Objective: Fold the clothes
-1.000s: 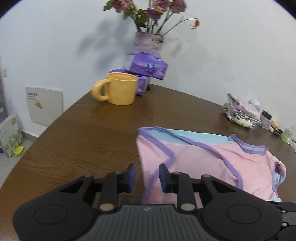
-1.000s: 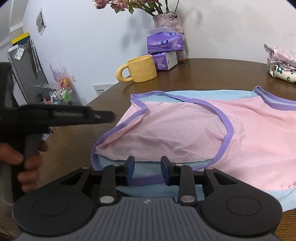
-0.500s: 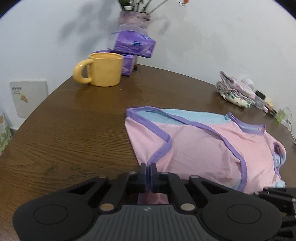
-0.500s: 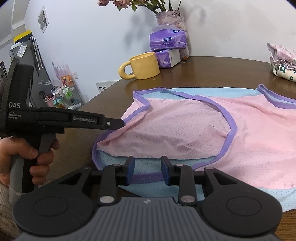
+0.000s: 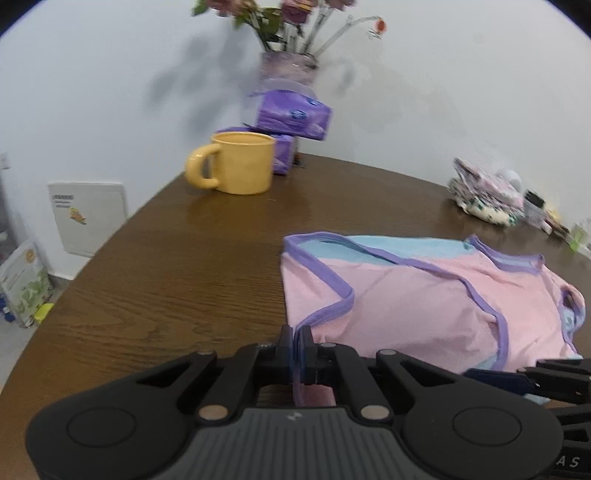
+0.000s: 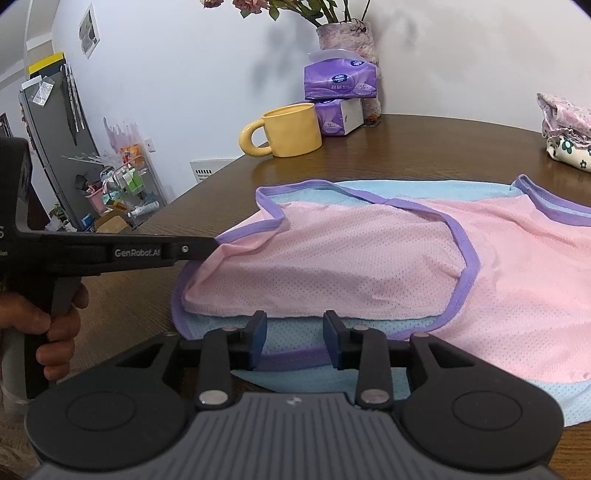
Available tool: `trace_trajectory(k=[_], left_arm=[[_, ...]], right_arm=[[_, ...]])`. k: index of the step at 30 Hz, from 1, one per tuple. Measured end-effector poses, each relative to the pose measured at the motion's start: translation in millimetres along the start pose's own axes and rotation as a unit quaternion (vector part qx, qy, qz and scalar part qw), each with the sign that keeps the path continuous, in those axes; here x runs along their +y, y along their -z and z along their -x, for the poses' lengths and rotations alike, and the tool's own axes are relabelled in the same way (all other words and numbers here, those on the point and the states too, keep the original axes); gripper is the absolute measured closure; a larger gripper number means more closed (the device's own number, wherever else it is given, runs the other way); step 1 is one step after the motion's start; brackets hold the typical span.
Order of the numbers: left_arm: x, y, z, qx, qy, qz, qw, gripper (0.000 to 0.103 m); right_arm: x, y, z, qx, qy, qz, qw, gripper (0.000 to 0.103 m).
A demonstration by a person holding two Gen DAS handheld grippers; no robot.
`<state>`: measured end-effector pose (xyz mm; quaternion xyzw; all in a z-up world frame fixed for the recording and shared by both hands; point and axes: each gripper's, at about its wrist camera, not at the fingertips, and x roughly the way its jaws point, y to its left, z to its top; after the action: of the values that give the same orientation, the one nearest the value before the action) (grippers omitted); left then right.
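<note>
Your left tool [image 5: 298, 345] is clamped on the purple-trimmed edge of the pink and blue mesh tank top [image 6: 369, 258], which lies flat on the brown wooden bench [image 5: 166, 277] just ahead of you. Your right tool's [image 6: 293, 341] jaws are opening, straddling the top's near blue hem without pressing it. Well beyond, a yellow mug [image 5: 240, 166], stacked purple tissue packs [image 6: 341, 79] and a flower vase [image 6: 347, 35] stand by the wall; folded floral cloth [image 6: 565, 129] sits far right, nothing blocking the garment.
</note>
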<state>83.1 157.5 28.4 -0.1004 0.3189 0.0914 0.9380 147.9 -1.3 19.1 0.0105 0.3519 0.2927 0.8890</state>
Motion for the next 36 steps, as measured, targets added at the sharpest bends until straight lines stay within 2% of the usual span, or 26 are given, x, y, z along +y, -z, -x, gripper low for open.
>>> trace_trajectory(k=[4,7,10,14,16,18,20,24,29,31,33,36], left_arm=[[7,3,5,-0.003,-0.003,0.009,1.0000,0.101],[11,3,5,0.005,0.014,0.016,0.9998,0.101],[13,1,4,0.012,0.031,0.028,0.9991,0.094],[6,-6,-2,0.011,0.028,0.003,0.9995,0.087],[4,-8,-8,0.017,0.028,-0.004,0.9995,0.087],[3,-9,-15,0.029,0.036,-0.011,0.9989,0.089],[0,-8,-17,0.029,0.042,-0.018,0.9985,0.102],[-2,-10,-4,0.000,0.030,-0.031,0.9991,0.102],[14,-9,1,-0.007,0.011,0.000,0.9999,0.103],[22,-6,3,-0.002,0.003,0.017,0.9998,0.103],[30,-1,4,0.005,-0.004,0.035,0.9994,0.103],[38,6,10,0.013,-0.008,0.049,0.9987,0.102]], right_arm=[[1,0,0,0.000,0.003,0.003,1.000,0.069],[2,0,-1,0.000,0.005,0.005,1.000,0.069],[3,0,-1,0.000,0.006,0.006,1.000,0.069],[4,1,-1,0.001,0.007,0.008,1.000,0.069],[4,0,-1,0.002,0.007,0.009,1.000,0.069],[4,-2,-1,0.004,0.007,0.009,1.000,0.068],[4,-3,-1,0.006,0.007,0.009,1.000,0.068],[6,-9,1,0.002,0.010,0.013,1.000,0.068],[13,-20,-7,-0.005,0.006,0.016,1.000,0.069],[18,-23,-15,-0.002,0.001,0.023,1.000,0.076],[22,-25,-22,0.005,-0.002,0.031,1.000,0.088],[29,-24,-30,0.015,-0.006,0.044,0.999,0.093]])
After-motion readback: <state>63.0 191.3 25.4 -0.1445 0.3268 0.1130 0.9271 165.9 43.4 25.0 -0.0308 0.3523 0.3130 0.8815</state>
